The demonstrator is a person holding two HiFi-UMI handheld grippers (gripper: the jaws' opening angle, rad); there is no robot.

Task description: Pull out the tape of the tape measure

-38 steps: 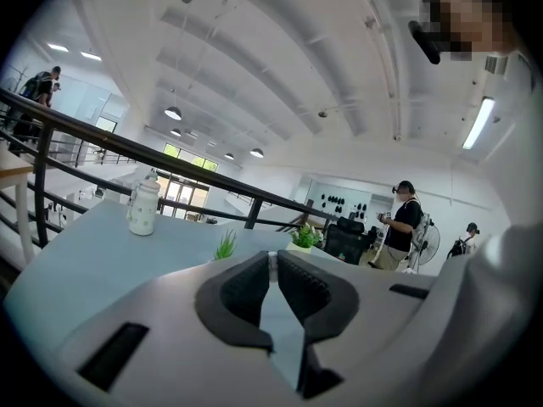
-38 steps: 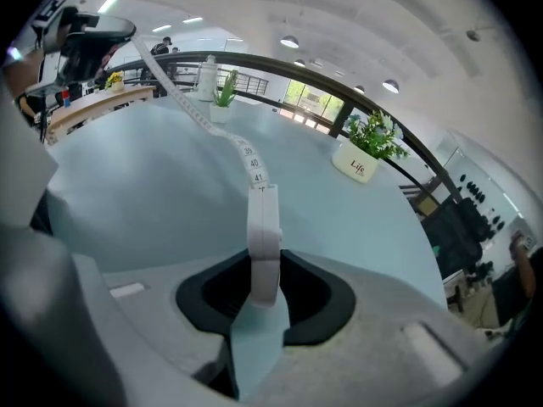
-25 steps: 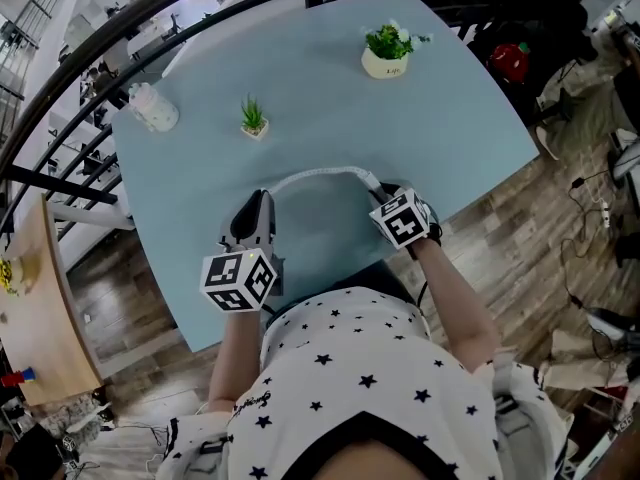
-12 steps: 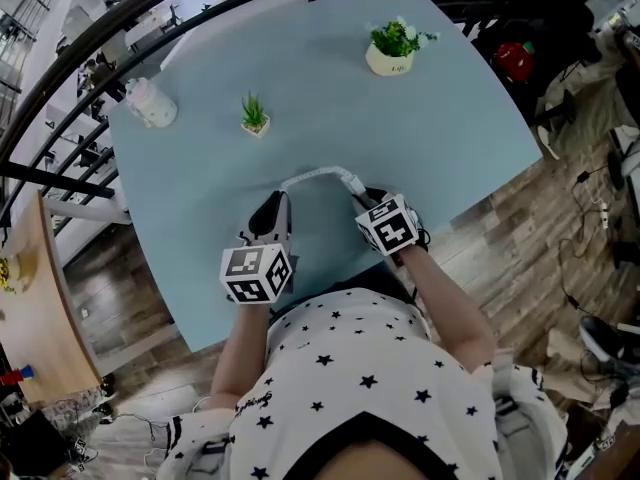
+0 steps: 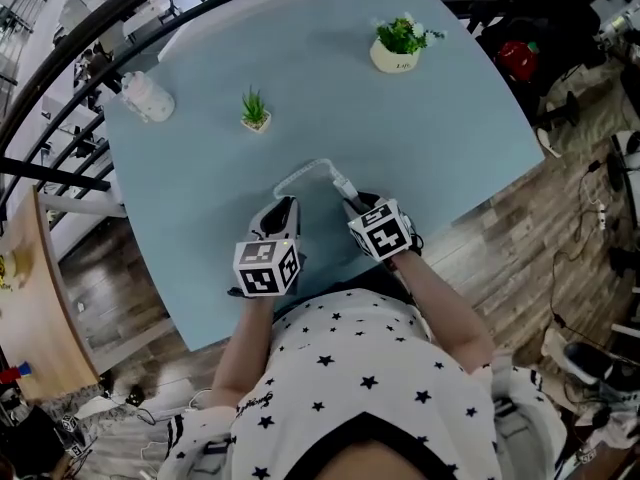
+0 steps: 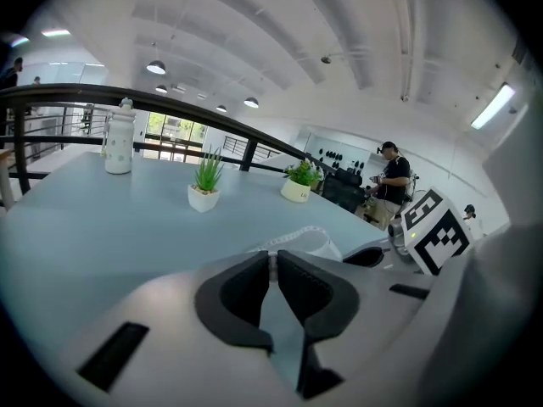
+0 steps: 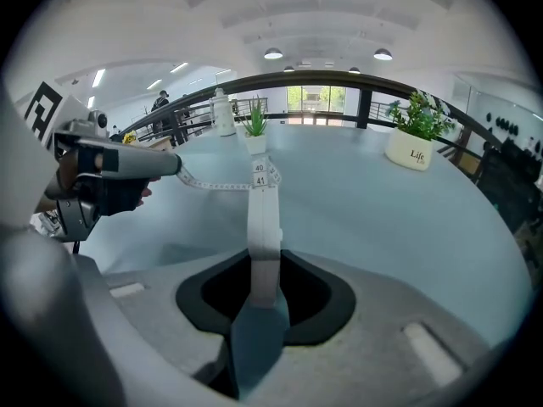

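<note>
A white tape (image 5: 305,168) arcs over the pale blue table (image 5: 450,128) between my two grippers. My left gripper (image 5: 285,204) is shut on the tape's free end, which shows as a thin white strip between its nearly closed pads (image 6: 273,259). My right gripper (image 5: 348,192) is shut on the tape measure (image 7: 264,253), whose white part sits between its dark pads. From there the tape (image 7: 259,176) rises, bends at the printed numbers and runs left to the left gripper (image 7: 127,164). The case itself is mostly hidden by the jaws.
A small potted plant (image 5: 254,113) and a larger one in a white pot (image 5: 400,43) stand farther back on the table, with a white bottle (image 5: 145,96) at the far left. A dark railing (image 5: 60,118) curves round the table. My body is at the near edge.
Both grippers have come closer together near the table's front edge, and the left one has sunk. The tape between them has bowed into a narrower loop.
</note>
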